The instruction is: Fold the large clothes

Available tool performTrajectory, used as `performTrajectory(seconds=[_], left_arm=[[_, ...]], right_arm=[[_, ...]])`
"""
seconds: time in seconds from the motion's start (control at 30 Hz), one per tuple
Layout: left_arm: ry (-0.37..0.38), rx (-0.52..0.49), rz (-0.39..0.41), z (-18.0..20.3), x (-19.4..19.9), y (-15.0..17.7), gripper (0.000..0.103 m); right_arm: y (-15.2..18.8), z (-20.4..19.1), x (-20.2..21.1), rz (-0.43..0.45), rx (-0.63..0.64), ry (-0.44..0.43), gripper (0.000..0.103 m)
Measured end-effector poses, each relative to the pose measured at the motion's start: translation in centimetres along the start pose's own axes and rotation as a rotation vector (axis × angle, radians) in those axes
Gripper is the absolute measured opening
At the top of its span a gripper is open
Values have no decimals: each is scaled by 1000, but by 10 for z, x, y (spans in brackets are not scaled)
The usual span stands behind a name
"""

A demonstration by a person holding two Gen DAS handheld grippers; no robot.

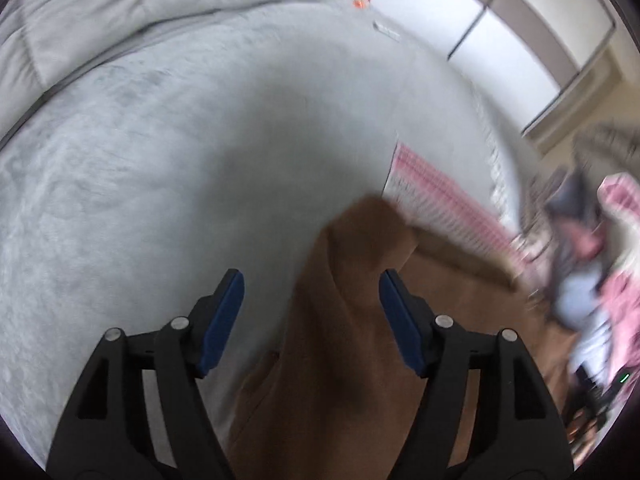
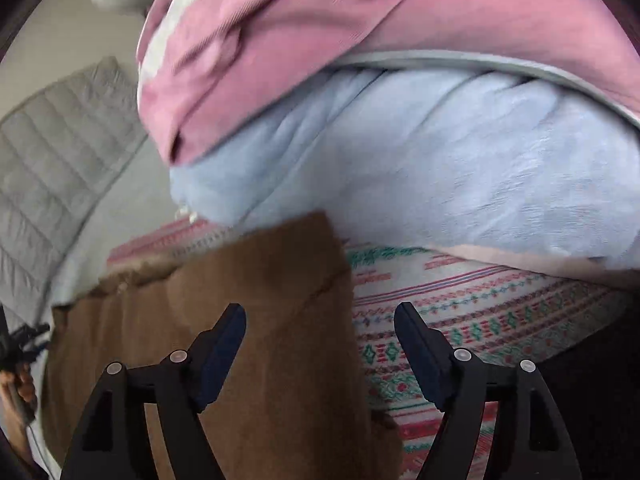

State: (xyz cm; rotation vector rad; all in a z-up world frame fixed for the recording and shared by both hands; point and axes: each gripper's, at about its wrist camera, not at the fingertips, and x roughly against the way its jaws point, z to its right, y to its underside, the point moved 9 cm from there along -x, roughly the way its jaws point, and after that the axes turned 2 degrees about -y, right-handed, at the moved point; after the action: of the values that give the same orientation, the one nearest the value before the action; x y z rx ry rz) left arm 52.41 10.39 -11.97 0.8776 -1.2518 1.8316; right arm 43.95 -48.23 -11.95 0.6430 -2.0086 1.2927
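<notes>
One brown garment (image 1: 352, 320) lies bunched on the pale grey bed cover (image 1: 160, 160), and it is the piece nearest both of my tools. My left hand-held gripper (image 1: 311, 292) hangs over a raised fold of this brown cloth, its two blue-padded fingers (image 1: 224, 320) spread wide apart. The fold rises up between them, but I cannot tell whether either pad touches it. Nothing is clamped.

My right hand-held gripper (image 2: 320, 328) is also spread wide, holding nothing. Its left finger sits over the brown garment (image 2: 240, 320), and its right finger sits over a patterned blanket (image 2: 480, 308) striped in pink, green and white. The edge of the brown cloth falls in the gap between the two fingers.

Beyond the brown garment, in the right view, a pale blue fleece (image 2: 440, 152) is heaped on the patterned blanket, and a pink garment (image 2: 320, 32) lies on top of the fleece. In the left view the same patterned blanket (image 1: 440, 196) shows as a pink-striped strip just beyond the brown cloth. A grey quilted headboard (image 1: 80, 20) runs along the far side of the bed. White wardrobe doors (image 1: 500, 40) stand behind, blurred.
</notes>
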Motion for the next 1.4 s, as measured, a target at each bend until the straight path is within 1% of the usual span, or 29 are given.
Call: performTrajectory(seconds=[0.03,0.07,0.1,0.13,0.17,0.23,0.27,0.3,0.4,0.43,0.5,0.57,0.63,0.67,0.7,0.73,0.77,0.83,0.87,0.9,0.97,1.03,1.1,1.17,1.23,1.27,1.3,1.37,1.4], left_arm=[[-2,-25,-11,6,-7,2,63],[-20,-65,-17,12,-14,4,32],[-69,-100,-25,15,-21,6,20],[-109,-117,-30,15,-28,8,18],[-120,-120,-18,17,-31,7,11],[-144,-119,33,18,-26,1,10],[-150,-116,59,18,-22,-3,9],[-146,-103,91,18,-17,-8,9],[-95,-70,190,24,2,-17,9],[-87,-63,228,28,8,-19,9],[-122,-66,255,33,5,-22,9],[-178,-78,256,35,-9,-19,9],[-218,-95,220,32,-32,-9,10],[-239,-112,192,31,-43,-3,14],[-242,-131,162,31,-49,4,17],[-241,-155,146,32,-50,5,17],[-235,-160,154,32,-44,4,18],[-192,-128,157,28,-26,-2,27],[-152,-93,157,25,-12,-4,31],[-124,-61,164,21,-1,-4,32],[-92,10,178,11,30,1,34],[-64,35,172,7,62,18,39],[-69,10,157,9,89,45,46],[-90,-23,120,15,103,72,48],[-65,-60,70,29,117,107,48],[-49,-74,54,36,122,121,48],[-36,-89,43,43,128,136,49],[-33,-105,8,51,134,162,51],[-26,-98,0,52,135,170,51]], right_arm=[[3,-4,-10,-18,19,11,77],[4,-8,-23,-35,38,26,73],[6,-13,-32,-42,52,30,56],[7,-15,-43,-57,69,47,41],[8,-15,-50,-71,78,77,13],[7,-19,-56,-58,123,123,8],[5,-22,-54,-31,148,141,6],[0,-23,-44,29,143,167,6],[-16,-21,-15,165,64,171,5],[-20,-22,-9,193,50,180,5],[-22,-24,-6,224,43,228,5],[-12,-21,-24,199,34,291,5],[11,-5,-59,100,26,352,6],[26,4,-81,23,7,371,9],[33,7,-90,-7,2,385,9],[29,3,-84,10,22,415,14],[26,-2,-79,10,36,424,20],[23,-13,-58,-1,47,385,29],[22,-14,-37,22,25,358,40],[23,-14,-15,52,0,345,52],[30,-12,22,94,-40,311,59],[46,-12,58,93,-88,231,60],[63,-12,77,56,-139,179,61],[89,-11,95,-5,-190,141,61],[105,-13,111,-48,-221,118,61],[114,-20,113,-58,-242,105,61],[124,-27,123,-64,-264,59,61],[135,-32,130,-62,-270,-7,61],[142,-37,135,-52,-255,-20,61]])
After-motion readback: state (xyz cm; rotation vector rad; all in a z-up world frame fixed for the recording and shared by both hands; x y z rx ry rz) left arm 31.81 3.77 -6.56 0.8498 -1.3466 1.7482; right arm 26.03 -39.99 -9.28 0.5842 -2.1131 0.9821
